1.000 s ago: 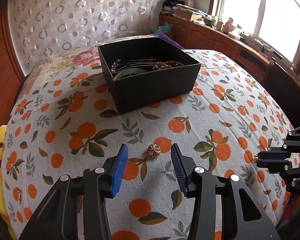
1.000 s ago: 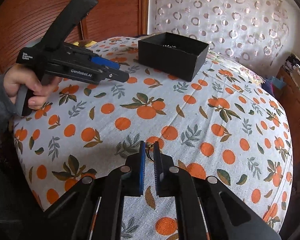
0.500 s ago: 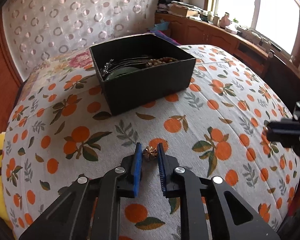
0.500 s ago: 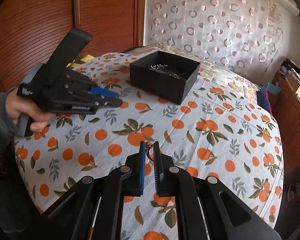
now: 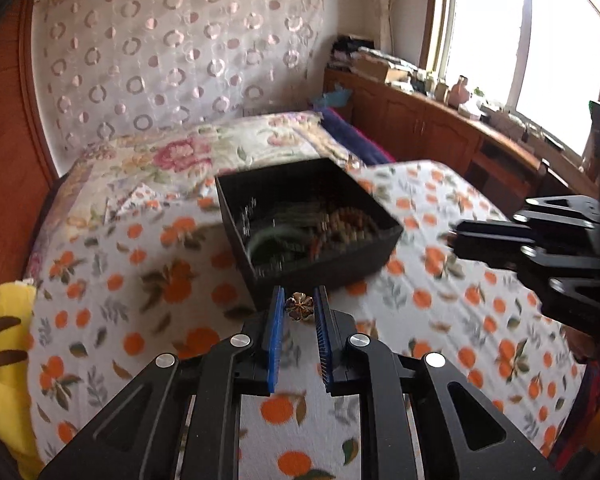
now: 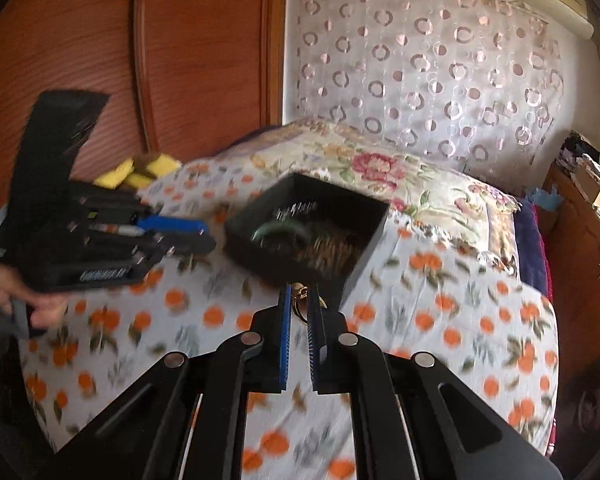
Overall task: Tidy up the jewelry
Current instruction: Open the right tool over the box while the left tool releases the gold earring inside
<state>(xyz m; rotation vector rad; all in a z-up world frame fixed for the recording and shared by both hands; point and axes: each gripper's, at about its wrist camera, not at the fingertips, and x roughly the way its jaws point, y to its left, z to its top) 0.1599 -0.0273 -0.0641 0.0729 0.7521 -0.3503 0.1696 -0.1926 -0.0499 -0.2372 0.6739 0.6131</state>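
**Two grippers, each holding a small ornament, before an open jewelry box**

A bed fills both views, spread with a white sheet (image 5: 148, 320) printed with oranges and leaves; a floral quilt (image 5: 188, 148) lies at its far end against a curtain (image 5: 172, 52) patterned with rings. Wood panelling (image 6: 180, 60) flanks the curtain on one side. In the left wrist view a low wooden cabinet (image 5: 420, 120) runs beneath a bright window (image 5: 520, 40), and yellow fabric (image 5: 0, 352) shows at the bed's near edge.

A black box (image 5: 320, 276), open at the top, stands on the sheet near the quilt. Inside lie jewelry pieces, blurred: a dark green bangle (image 6: 280, 229), brown beads (image 5: 348, 224) and thin silvery items (image 6: 296, 210).

The left gripper (image 5: 299, 310) has its blue pads clamped on a small gold flower ornament (image 5: 299, 306), held clear of the sheet just in front of the box's near wall. The right gripper (image 6: 299, 300) has its pads closed on a gold ring-like piece (image 6: 299, 296), whose exact form cannot be told; it too sits just before the box's near corner.

Each gripper appears in the other's view: the right one at the edge of the left wrist view, the left one in the right wrist view with a hand (image 6: 4, 284) on its handle. Both views are motion-blurred.
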